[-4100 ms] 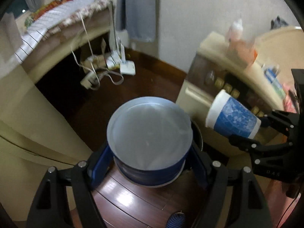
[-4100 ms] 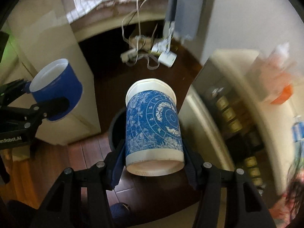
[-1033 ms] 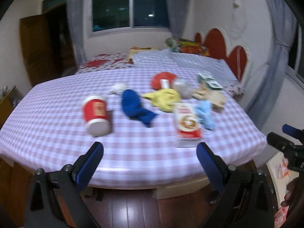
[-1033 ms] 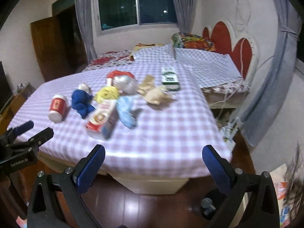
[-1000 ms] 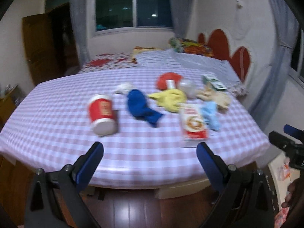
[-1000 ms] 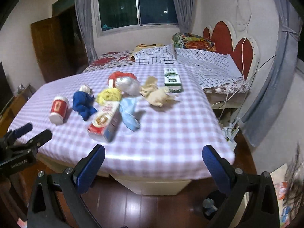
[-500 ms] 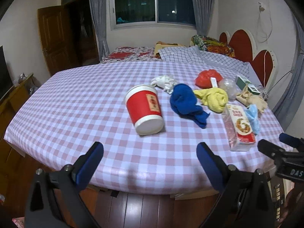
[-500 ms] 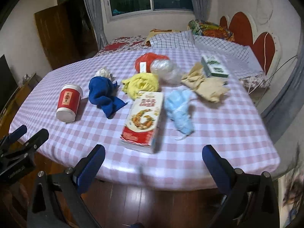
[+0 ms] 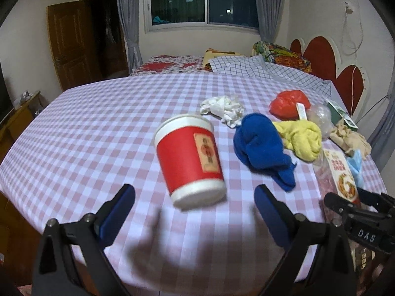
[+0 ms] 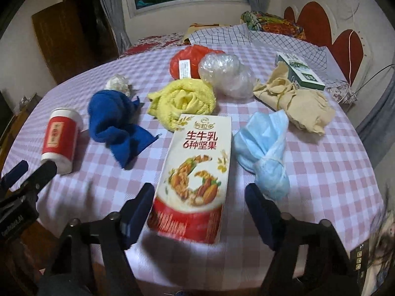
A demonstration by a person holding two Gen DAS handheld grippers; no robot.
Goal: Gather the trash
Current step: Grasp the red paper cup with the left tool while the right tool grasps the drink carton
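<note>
Trash item 1: red paper cup with white rim and base [image 9: 190,164], lying on its side on the pink-and-white checked tablecloth [image 9: 81,145], base toward the left gripper [image 9: 193,198].
Trash item 2: white-and-red rectangular milk carton [image 10: 195,170], lying flat, its red end between the fingers of the right gripper [image 10: 198,203].
Left gripper state: fingers spread wide, nothing held; cup just ahead of the tips.
Right gripper state: fingers spread wide, either side of the carton end, not clamped.
Cup handling (judgement): light, thin-walled, crushes easily, may roll; grip across the body near the stiffer base.
Carton handling (judgement): light if empty, stiff at edges, smooth coating may slip; grip across the 2 narrow sides.
Left view only: crumpled white tissue [image 9: 222,107] in full.
Right view only: green-and-white box [image 10: 300,74], beige crumpled cloth [image 10: 298,103], clear plastic bag [image 10: 226,75], blue face mask [image 10: 265,154] in full.
Both views: blue cloth [image 10: 116,118], yellow cloth [image 10: 184,101].
</note>
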